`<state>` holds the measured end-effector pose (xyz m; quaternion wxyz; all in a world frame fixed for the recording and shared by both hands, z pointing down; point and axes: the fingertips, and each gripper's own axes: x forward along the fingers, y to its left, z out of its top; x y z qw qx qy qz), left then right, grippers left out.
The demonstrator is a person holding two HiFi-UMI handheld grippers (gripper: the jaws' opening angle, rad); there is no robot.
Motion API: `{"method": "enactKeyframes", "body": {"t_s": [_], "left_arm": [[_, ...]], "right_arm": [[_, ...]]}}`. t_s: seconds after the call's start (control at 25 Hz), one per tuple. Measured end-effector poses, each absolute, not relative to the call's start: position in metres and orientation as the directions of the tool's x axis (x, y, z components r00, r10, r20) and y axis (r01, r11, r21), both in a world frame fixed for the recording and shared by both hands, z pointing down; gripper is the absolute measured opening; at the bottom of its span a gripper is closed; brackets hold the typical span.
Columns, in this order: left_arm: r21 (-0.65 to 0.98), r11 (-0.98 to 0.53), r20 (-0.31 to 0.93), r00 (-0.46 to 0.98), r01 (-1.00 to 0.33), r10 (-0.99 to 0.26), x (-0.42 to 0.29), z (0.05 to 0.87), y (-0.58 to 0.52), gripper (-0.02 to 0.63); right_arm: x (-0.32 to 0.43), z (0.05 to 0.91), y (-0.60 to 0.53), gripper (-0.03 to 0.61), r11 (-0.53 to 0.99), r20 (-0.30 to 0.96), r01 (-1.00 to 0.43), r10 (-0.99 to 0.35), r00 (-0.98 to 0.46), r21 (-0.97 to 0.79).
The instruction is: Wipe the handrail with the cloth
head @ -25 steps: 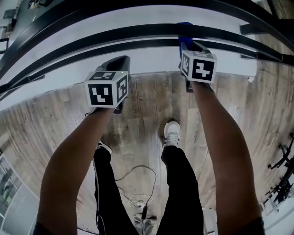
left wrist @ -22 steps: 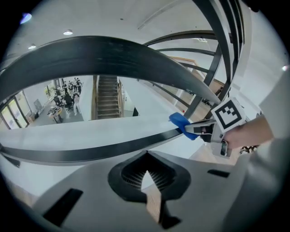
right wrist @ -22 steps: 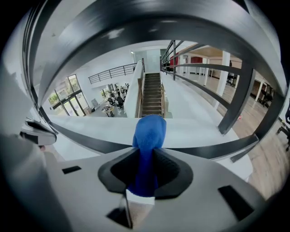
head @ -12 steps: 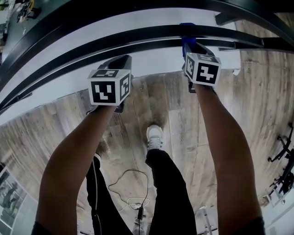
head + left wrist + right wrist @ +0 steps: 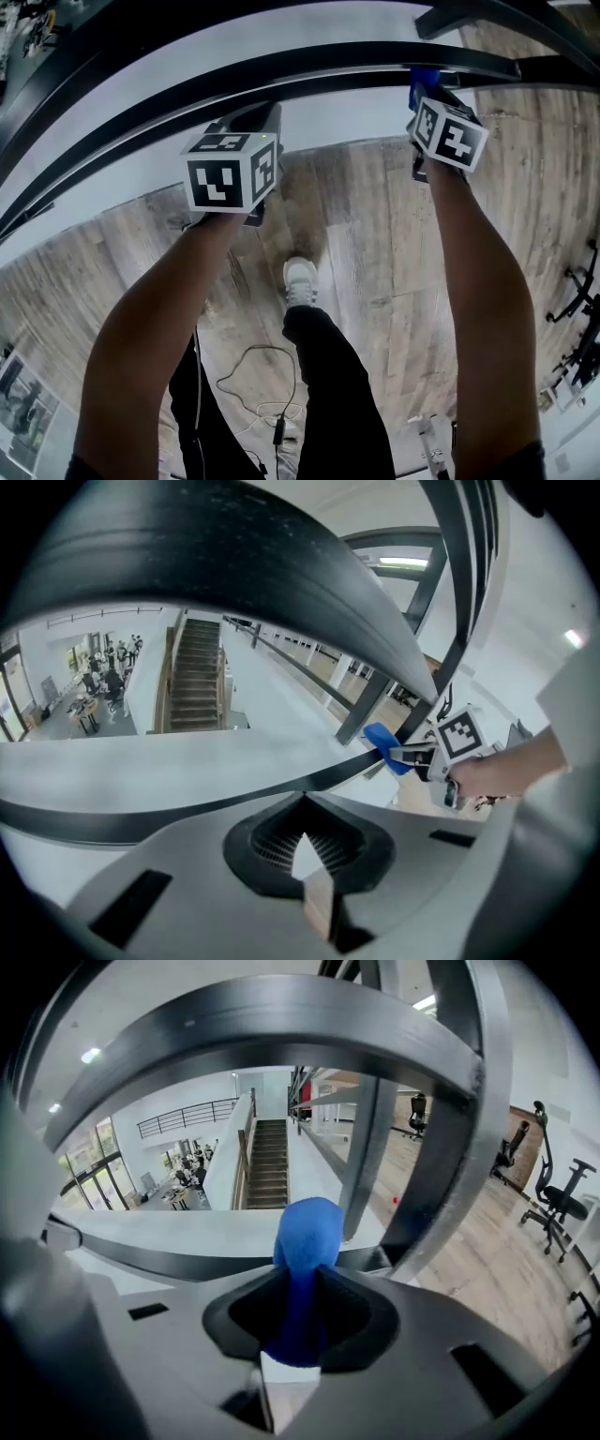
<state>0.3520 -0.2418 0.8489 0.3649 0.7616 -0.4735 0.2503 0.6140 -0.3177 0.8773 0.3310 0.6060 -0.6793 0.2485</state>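
The dark handrail point(image 5: 281, 70) curves across the top of the head view. A blue cloth point(image 5: 422, 77) is pressed against it at the right, and my right gripper point(image 5: 424, 86) is shut on that cloth. In the right gripper view the cloth point(image 5: 305, 1237) bulges out of the shut jaws toward a lower rail point(image 5: 169, 1260). My left gripper point(image 5: 255, 114) sits just below the rail further left, shut with nothing in it. Its own view shows the shut jaws under the broad rail point(image 5: 234, 555), with the right gripper point(image 5: 412, 755) and the cloth point(image 5: 380, 737) off to the right.
Wooden floor point(image 5: 375, 244) lies below the rail, with the person's white shoe point(image 5: 300, 279) and a loose cable point(image 5: 258, 375) on it. An upright rail post point(image 5: 370, 1147) stands just right of the cloth. Office chairs point(image 5: 562, 1194) are at the far right. A staircase point(image 5: 269, 1166) descends beyond the rail.
My right gripper has slid to the right along the handrail with the blue cloth. The left gripper has shifted slightly right and closer to the rail. The person's foot has stepped forward.
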Motion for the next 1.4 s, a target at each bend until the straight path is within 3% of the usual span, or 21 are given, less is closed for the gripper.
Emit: {"method": "enactKeyframes", "body": {"t_s": [0.36,0.48,0.76,1.08,1.4], "left_arm": [[0.316,-0.312,0.726,0.440,-0.896,-0.528,0.349,0.849,-0.228,0.003],[0.312,-0.298,0.730,0.428,-0.902,-0.533,0.333,0.839,-0.215,0.003],[0.305,-0.247,0.732,0.392,-0.920,-0.558,0.275,0.790,-0.169,0.003],[0.270,-0.182,0.650,0.319,-0.945,-0.690,0.169,0.672,-0.066,0.003],[0.222,-0.152,0.535,0.251,-0.963,-0.807,0.068,0.496,0.063,0.003]], "right_arm": [[0.666,0.873,-0.327,0.100,0.130,0.763,-0.983,-0.647,0.015,0.130],[0.641,0.856,-0.307,0.100,0.142,0.745,-0.980,-0.667,0.007,0.137],[0.542,0.814,-0.231,0.100,0.223,0.691,-0.975,-0.706,-0.155,0.009],[0.414,0.651,-0.100,0.100,0.396,0.535,-0.918,-0.777,-0.333,0.004],[0.312,0.470,0.037,0.100,0.380,0.418,-0.925,-0.836,-0.355,-0.026]]}}
